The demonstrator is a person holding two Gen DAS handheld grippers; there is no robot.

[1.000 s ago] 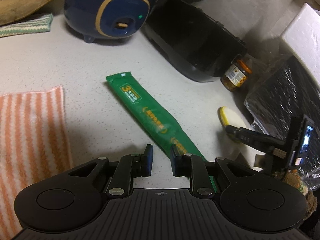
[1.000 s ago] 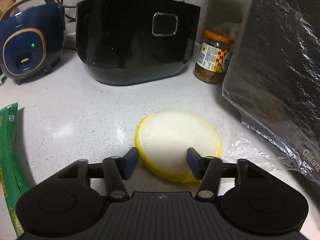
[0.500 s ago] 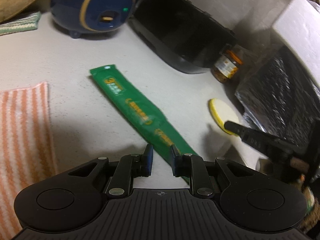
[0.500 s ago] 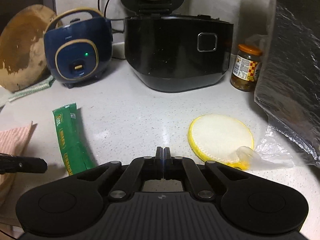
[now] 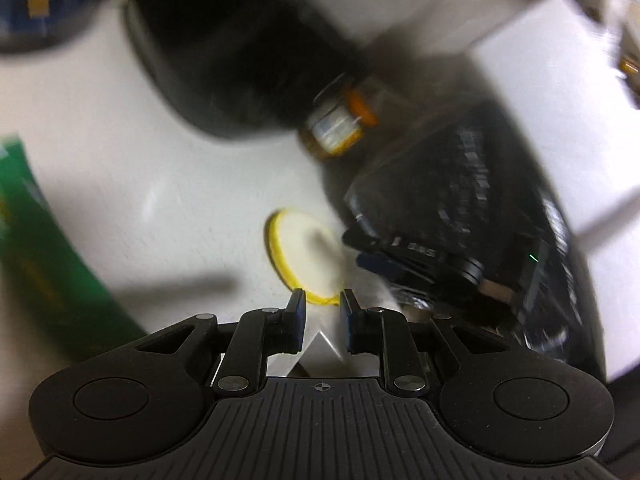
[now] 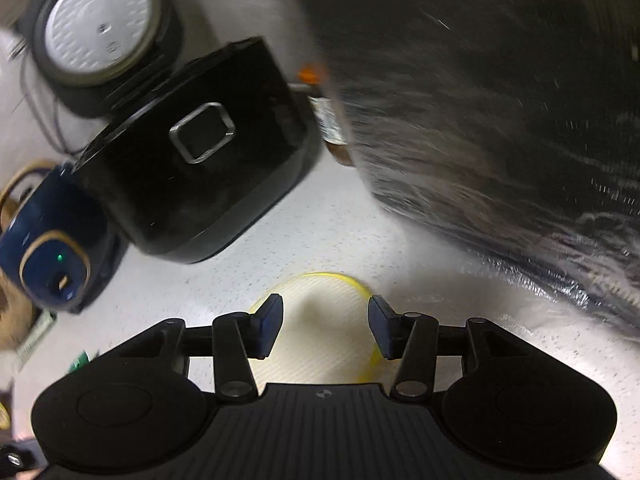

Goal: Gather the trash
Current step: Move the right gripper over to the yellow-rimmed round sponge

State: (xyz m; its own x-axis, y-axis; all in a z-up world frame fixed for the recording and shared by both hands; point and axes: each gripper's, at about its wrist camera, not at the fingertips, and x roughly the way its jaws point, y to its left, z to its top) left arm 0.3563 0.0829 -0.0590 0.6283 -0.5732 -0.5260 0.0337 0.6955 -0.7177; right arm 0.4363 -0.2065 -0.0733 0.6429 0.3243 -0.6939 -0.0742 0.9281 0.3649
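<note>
On the desk [image 6: 328, 224], by the appliances — both views blurred.
Pad: round, white with yellow rim [image 6: 320, 336], flat on desk, in front of the black cooker [image 6: 192, 176] and beside the foil-wrapped box [image 6: 500, 120].
Right hand-held gripper [image 6: 325, 326]: jaws just been opening, now released; they straddle the pad, blue fingers [image 6: 269, 326] at either side; contact cannot be told.
Left hand-held gripper [image 5: 322, 326]: jaws narrowly parted, nothing clamped; tips at the pad's near edge [image 5: 304, 258].
Green packet [image 5: 36, 240]: on desk, far left of left view, well apart from the pad.
Jar [image 5: 340, 124]: orange lid, between cooker and box.
Blue cooker [image 6: 52, 248]: left of black one, green light on.
</note>
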